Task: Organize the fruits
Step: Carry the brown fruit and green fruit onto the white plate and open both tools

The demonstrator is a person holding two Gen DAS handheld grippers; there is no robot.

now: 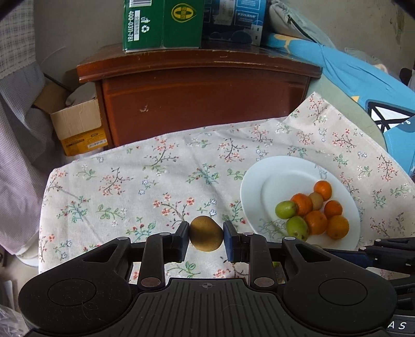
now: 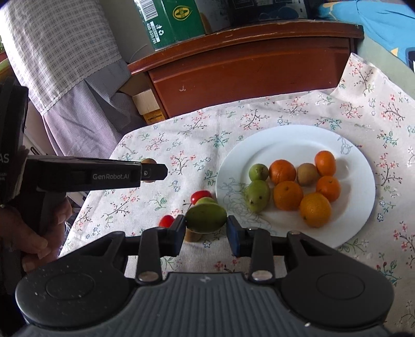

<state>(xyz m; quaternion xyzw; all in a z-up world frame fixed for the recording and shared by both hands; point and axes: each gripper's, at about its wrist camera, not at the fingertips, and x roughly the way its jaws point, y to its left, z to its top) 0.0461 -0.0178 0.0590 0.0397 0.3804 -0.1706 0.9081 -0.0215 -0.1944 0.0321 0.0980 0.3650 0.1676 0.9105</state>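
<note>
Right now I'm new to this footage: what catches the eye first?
The round white plate piled with oranges and green fruits, right on the floral tablecloth. Nearer, the left tongs grip a brown kiwi, and the right tongs grip a green fruit.

- cloth (image 1: 155, 181): pale, with little red and blue flowers
- plate (image 2: 285, 140): white
- kiwi (image 1: 205, 233): brown
- box (image 1: 166, 23): green
- oranges (image 2: 288, 195): orange

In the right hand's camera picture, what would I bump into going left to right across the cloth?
Left gripper with its kiwi → red tomato → green fruit in the right gripper → white plate of fruit.
</note>
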